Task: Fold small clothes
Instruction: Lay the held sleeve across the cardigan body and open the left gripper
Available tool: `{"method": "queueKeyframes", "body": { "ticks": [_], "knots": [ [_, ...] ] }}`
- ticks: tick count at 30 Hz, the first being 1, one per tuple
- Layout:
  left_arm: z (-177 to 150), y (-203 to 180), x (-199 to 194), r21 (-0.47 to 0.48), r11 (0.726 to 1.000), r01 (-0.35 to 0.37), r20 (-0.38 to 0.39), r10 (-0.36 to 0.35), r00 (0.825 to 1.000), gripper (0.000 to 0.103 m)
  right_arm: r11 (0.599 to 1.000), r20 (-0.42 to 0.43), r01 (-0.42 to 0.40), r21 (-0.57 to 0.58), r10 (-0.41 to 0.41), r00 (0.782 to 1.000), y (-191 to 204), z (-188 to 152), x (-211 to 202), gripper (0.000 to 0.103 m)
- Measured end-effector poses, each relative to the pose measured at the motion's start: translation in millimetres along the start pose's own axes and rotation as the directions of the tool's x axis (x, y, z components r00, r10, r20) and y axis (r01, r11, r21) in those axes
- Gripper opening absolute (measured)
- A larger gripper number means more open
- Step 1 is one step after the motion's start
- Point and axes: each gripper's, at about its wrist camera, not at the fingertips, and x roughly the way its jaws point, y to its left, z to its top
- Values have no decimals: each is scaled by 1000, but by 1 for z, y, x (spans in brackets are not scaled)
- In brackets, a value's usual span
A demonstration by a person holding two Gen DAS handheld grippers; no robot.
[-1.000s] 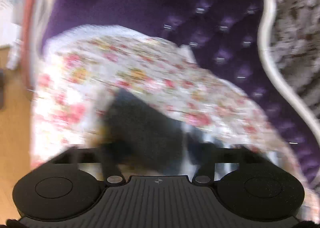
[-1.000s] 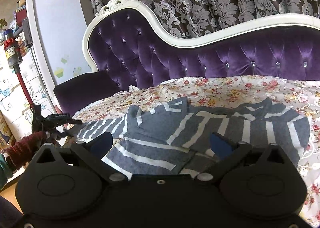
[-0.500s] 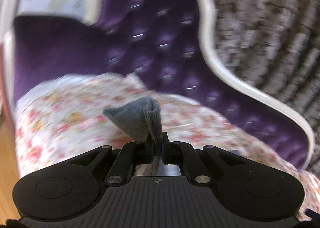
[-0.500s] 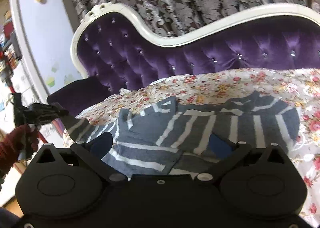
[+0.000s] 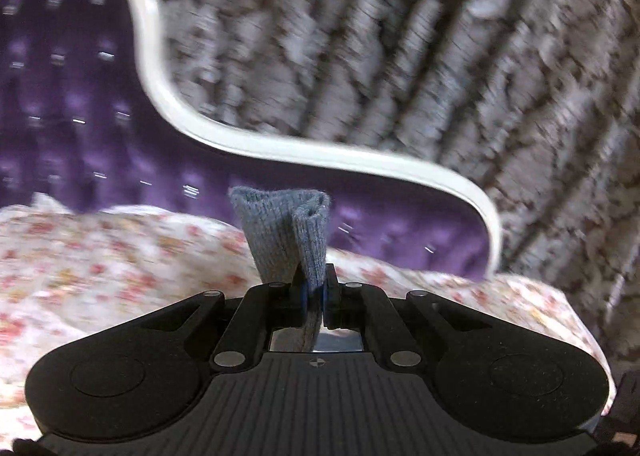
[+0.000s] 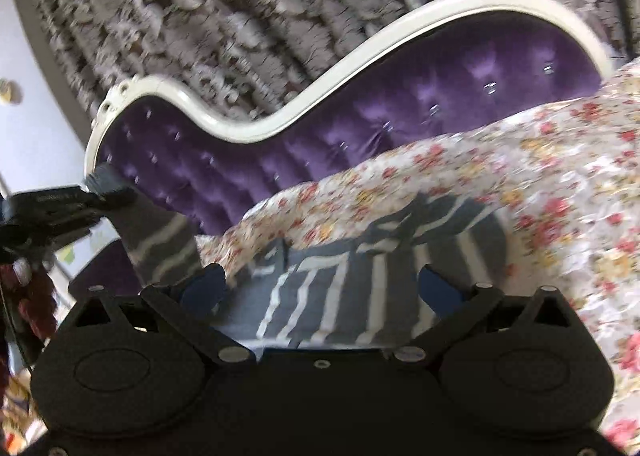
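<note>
Now | left gripper (image 5: 315,288) pinching grey sleeve cuff (image 5: 286,232) aloft | right gripper (image 6: 320,288) spread over striped top (image 6: 360,276) on floral sheet (image 6: 560,191)

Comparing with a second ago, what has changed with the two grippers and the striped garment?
The left gripper has closed on the grey cuff of the striped sweater and lifted that sleeve up off the floral bedspread, stretching it to the left. The right gripper stayed open above the sweater's body, though its view has tilted. The body still lies on the bedspread.
</note>
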Motion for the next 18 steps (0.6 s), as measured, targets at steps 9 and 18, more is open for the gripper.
{"method": "queueKeyframes", "body": {
  "ticks": [9,18],
  "knots": [
    [-50,-63,75,19,997,78,-148,-74,986,6,995,75,53,83,-59,995,-27,19,-15,103],
    [-74,-88,89,60,983,175,-196,-160,967,60,990,102,75,118,-88,991,-39,24,-19,103]
  ]
}}
